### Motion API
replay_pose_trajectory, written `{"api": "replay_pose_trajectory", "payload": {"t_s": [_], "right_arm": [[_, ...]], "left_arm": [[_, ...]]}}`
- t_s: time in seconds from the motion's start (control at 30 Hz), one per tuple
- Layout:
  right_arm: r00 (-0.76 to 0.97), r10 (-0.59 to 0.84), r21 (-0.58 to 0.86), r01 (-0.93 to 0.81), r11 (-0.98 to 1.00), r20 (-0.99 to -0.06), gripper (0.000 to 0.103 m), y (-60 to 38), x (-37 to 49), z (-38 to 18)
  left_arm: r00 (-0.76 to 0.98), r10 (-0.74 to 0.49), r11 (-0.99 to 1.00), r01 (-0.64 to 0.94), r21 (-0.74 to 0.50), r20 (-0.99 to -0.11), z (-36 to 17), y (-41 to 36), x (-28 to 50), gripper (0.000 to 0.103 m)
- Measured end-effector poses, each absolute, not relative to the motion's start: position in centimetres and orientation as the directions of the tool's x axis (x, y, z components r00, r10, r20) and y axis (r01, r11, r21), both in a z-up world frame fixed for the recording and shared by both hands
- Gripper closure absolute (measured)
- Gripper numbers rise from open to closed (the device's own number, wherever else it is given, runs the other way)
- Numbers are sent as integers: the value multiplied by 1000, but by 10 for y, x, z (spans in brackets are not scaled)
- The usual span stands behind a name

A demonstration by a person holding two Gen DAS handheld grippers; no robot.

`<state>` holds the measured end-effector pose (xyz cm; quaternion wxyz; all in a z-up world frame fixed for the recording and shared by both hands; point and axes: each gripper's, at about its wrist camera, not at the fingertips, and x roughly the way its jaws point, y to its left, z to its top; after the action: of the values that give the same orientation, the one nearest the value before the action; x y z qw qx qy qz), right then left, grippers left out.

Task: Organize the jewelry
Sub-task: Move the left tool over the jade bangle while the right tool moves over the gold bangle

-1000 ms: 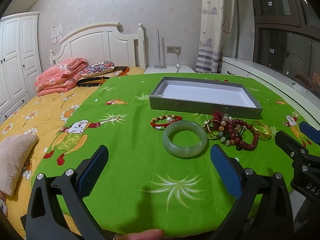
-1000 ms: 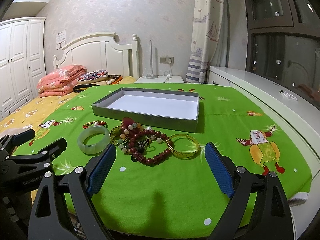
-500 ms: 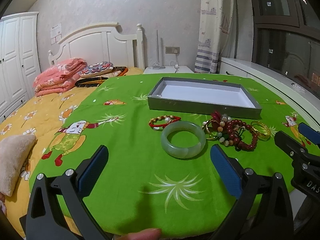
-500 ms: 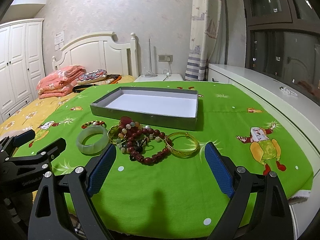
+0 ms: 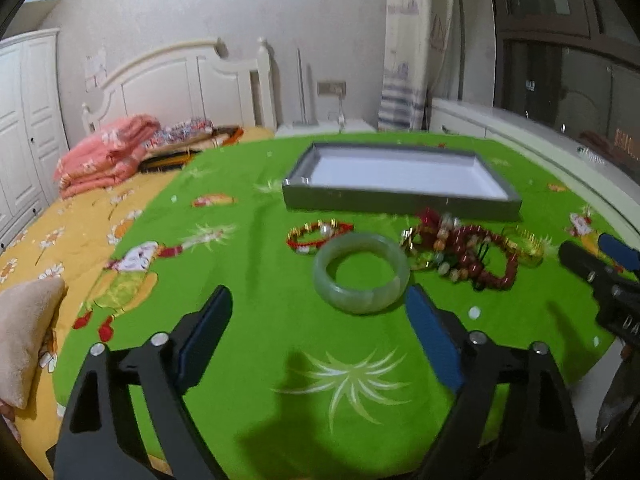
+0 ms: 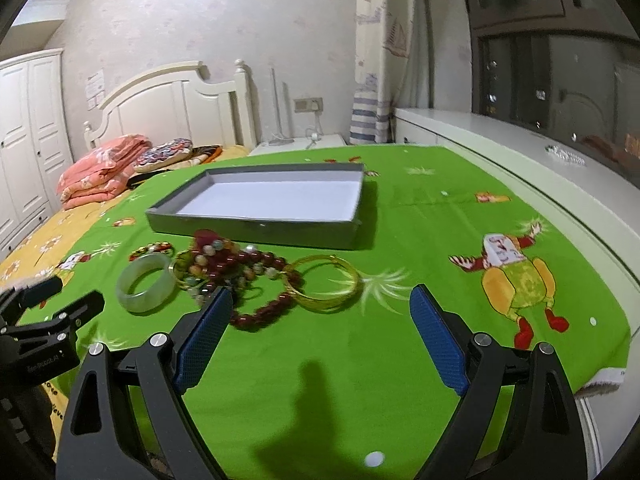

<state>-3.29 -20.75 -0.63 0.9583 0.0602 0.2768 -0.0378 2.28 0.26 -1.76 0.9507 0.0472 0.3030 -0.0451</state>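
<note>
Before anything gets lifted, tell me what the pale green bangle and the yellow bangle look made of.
Pale green bangle: jade-like stone or glass, judging by its milky, translucent, thick polished band. Yellow bangle: gold-coloured metal, thin and shiny; real gold cannot be told.

Glossy jade bangle (image 5: 361, 273), matt cloth cover (image 5: 256, 304)

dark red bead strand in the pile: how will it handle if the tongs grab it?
Likely floppy: the dark red bead strand lies in a loose, uneven loop. It may drag neighbours along, since it overlaps the mixed bead bracelet and reaches the gold bangle. The round, glossy beads could slip between flat pads, so pinch across the strand.
</note>
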Motion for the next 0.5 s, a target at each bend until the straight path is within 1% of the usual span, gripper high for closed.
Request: {"api": "replay_pose_trajectory", "payload": {"t_s": [0.03, 0.07, 0.23, 0.43, 0.5], "right_arm": [[842, -42, 102, 114, 988, -538, 18, -211, -32, -7], [841, -43, 107, 119, 987, -540, 18, -214, -31, -8], [833, -33, 109, 111, 988, -553, 18, -218, -28, -13], [803, -8, 110, 91, 990, -596, 18, -225, -12, -17], [788, -4, 98, 82, 992, -616, 18, -225, -5, -19]], "left_arm": [[798, -62, 991, 122, 59, -600, -21, 2, 27, 24], [786, -69, 990, 131, 56, -614, -23, 2, 30, 24], [756, -90, 986, 160, 50, -649, -32, -5, 45, 24], [704, -87, 985, 168, 46, -705, -40, -14, 77, 24], [686, -94, 983, 177, 40, -722, -44, -16, 86, 23]]}}
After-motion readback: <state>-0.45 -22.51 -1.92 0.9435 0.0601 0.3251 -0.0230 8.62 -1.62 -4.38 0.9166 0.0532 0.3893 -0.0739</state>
